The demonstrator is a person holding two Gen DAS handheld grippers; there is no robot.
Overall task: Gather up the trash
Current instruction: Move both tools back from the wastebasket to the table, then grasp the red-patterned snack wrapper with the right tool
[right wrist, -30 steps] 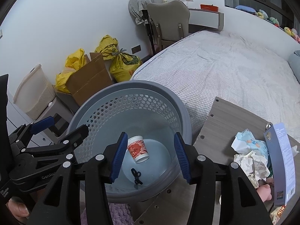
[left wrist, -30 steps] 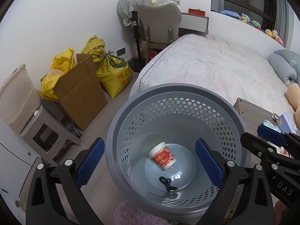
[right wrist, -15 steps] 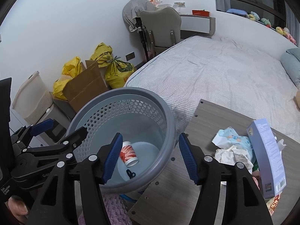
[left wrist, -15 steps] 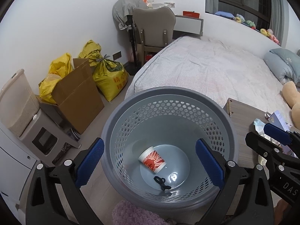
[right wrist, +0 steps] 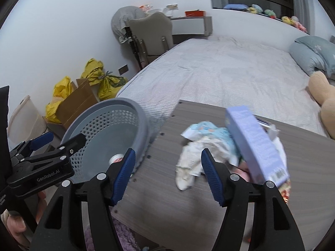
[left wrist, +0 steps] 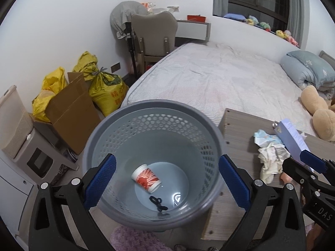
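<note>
While the crumpled paper (right wrist: pixel 189 163) and blue wrapper (right wrist: pixel 206 130) lie untaken near the tabletop's (right wrist: pixel 159 179) bin-side edge, beside the purple box (right wrist: pixel 254 144), this looks like the reach for the next piece. Right gripper (right wrist: pixel 167 175), jaws spread, just been opening, empty, just short of the paper; next, close on it. Left gripper (left wrist: pixel 166 181), spread, empty, hangs over the bin (left wrist: pixel 155 108) holding a cup (left wrist: pixel 146 178).

"genrobot.ai" stands in pale letters on the black body of the left gripper (right wrist: pixel 45 145). "das" shows on the right gripper (left wrist: pixel 312 172). the yellow sack (left wrist: pixel 107 91) bears red chinese characters, partly hidden.
</note>
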